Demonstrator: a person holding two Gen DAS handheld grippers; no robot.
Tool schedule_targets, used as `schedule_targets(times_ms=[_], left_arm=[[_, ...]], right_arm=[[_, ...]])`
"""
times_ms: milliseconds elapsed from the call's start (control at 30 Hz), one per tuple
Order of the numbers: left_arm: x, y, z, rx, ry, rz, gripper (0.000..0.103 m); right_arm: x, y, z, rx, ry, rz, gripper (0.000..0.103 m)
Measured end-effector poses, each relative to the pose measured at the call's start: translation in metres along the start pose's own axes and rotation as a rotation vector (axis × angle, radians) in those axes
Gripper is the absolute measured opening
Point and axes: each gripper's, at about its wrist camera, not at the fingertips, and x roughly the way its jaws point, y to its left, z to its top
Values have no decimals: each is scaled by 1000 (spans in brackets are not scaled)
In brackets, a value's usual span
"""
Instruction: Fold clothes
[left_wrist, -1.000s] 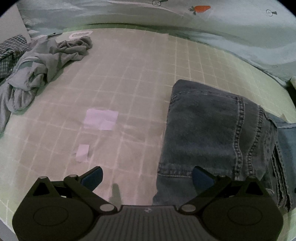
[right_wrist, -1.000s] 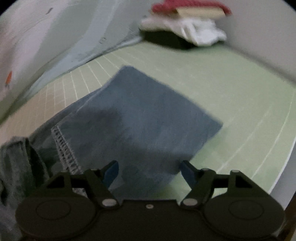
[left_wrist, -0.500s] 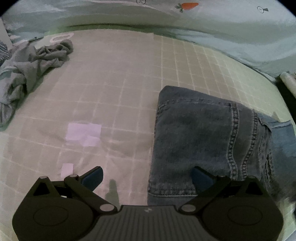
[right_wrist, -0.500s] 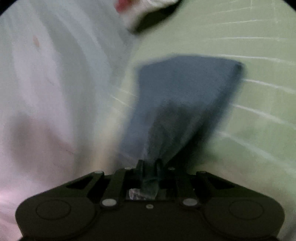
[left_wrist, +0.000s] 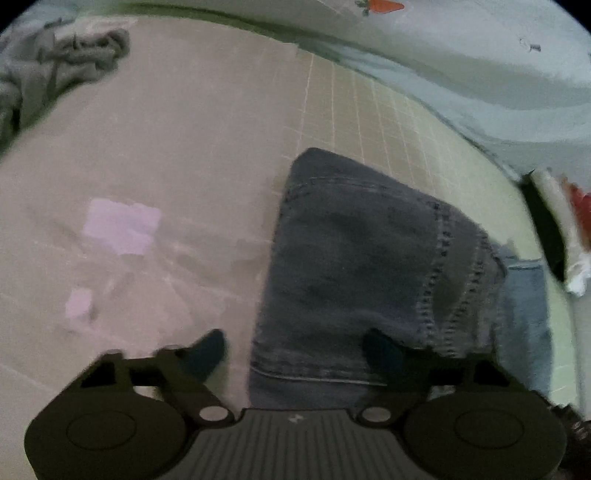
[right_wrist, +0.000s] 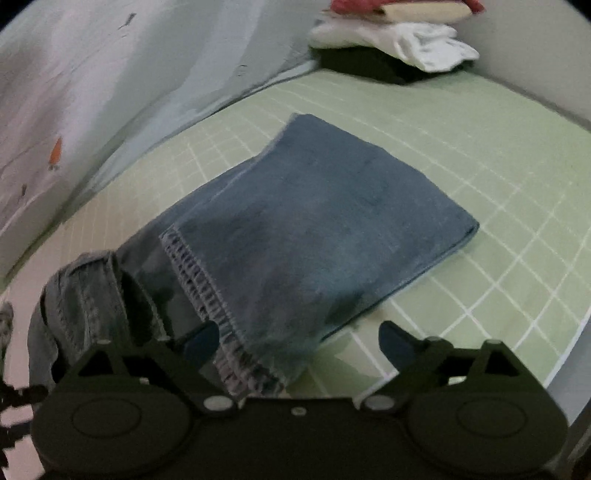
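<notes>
Jeans lie folded just ahead of both grippers, left and right, each with fingers apart, holding nothing.

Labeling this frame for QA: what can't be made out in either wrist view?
- Jeans, left wrist view: near edge hidden behind the left gripper; motion blur softens the stitching.
- Jeans hem, right wrist view: its end is covered by the right gripper.
- Folded stack, right wrist view: cut off by the top edge; item count unclear.
- Grey clothes pile, left wrist view: blurred, cropped at the left edge.
</notes>
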Motion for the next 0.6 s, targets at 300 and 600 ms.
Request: schedule_targets(times_ms=[300,600], left_arm=[[-28,-32,-1,1,-86,-17,31],[-54,-126,-1,119,-192,-147,28]], right_arm=[[-19,-30,9,32,-52,-63,94],[-23,-76,28,53,-67,-57,94]])
